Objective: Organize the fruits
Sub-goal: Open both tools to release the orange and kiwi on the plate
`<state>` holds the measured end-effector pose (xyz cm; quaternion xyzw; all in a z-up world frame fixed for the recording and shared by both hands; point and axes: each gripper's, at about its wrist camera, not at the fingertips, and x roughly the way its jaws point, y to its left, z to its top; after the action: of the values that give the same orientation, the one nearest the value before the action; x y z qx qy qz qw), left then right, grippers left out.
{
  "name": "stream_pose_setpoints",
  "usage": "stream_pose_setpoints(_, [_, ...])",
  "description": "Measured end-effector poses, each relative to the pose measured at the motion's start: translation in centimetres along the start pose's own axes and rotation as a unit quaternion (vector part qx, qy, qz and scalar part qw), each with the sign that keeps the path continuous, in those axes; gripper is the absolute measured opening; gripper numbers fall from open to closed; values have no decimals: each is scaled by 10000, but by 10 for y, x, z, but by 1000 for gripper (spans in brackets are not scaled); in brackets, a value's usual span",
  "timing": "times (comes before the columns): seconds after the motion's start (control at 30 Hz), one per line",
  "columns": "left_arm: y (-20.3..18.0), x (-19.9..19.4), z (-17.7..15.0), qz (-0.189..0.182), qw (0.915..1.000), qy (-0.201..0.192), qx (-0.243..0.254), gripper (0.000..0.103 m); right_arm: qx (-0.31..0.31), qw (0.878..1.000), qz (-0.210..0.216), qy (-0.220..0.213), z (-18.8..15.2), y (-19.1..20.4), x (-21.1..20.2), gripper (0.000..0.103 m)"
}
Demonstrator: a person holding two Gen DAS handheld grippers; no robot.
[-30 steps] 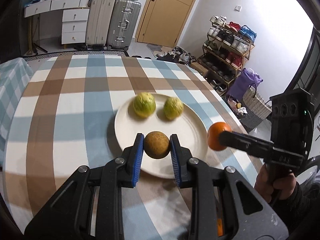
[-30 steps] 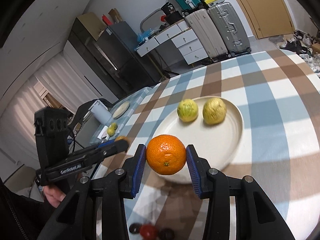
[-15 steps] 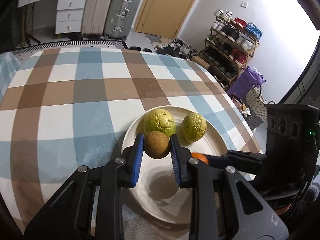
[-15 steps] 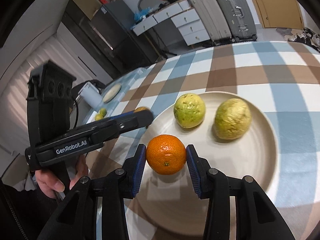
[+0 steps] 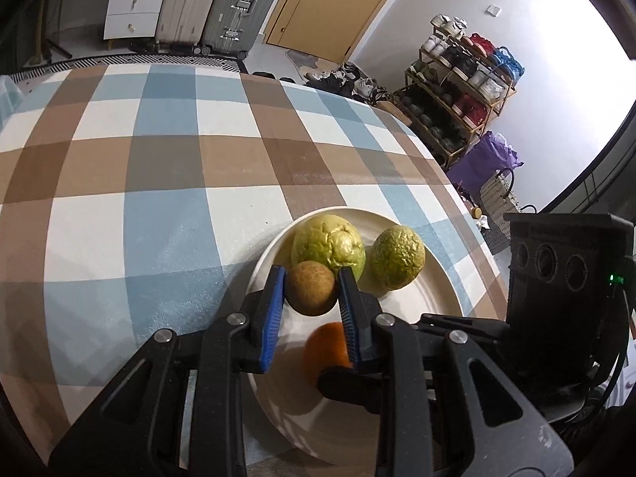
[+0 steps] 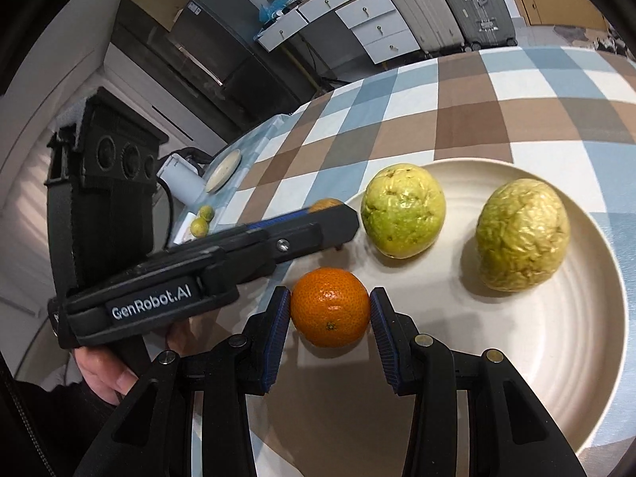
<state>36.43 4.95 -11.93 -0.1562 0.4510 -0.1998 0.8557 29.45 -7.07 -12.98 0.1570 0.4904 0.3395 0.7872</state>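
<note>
My left gripper [image 5: 311, 292] is shut on a small brown round fruit [image 5: 311, 287] and holds it over the near left part of the white plate [image 5: 429, 298], close to the larger green fruit [image 5: 328, 247]. A second green fruit [image 5: 397, 257] lies to its right. My right gripper [image 6: 330, 312] is shut on an orange [image 6: 330, 312] low over the plate's [image 6: 556, 338] near left part. The orange shows blurred in the left wrist view [image 5: 326, 348]. Both green fruits [image 6: 403, 210] [image 6: 520, 234] lie on the plate. The left gripper's fingers [image 6: 310, 224] cross the right wrist view.
The plate sits near the right edge of a checked tablecloth [image 5: 159, 167]. Off the table's far left are small green fruits [image 6: 200, 222], a white cup [image 6: 183, 183] and a small dish [image 6: 224, 165]. Suitcases [image 5: 222, 4] and a shoe rack [image 5: 461, 91] stand beyond.
Both grippers have moved forward and down over the plate with their fruits. The brown fruit is now close beside the larger green fruit, and the orange is lower, near the plate's surface.
</note>
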Motion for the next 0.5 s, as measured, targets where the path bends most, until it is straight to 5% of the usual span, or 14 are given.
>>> stream_pose_setpoints(0.1, [-1, -2, 0, 32, 10000, -41, -14, 24, 56, 10000, 7, -31, 0, 0, 1, 44])
stream_pose_setpoints(0.27, [-6, -14, 0, 150, 9998, -89, 53, 25, -16, 9997, -15, -255, -4, 6, -10, 67])
stream_pose_setpoints(0.5, [-25, -60, -11, 407, 9976, -533, 198, 58, -118, 9978, -78, -643, -19, 13, -48, 79])
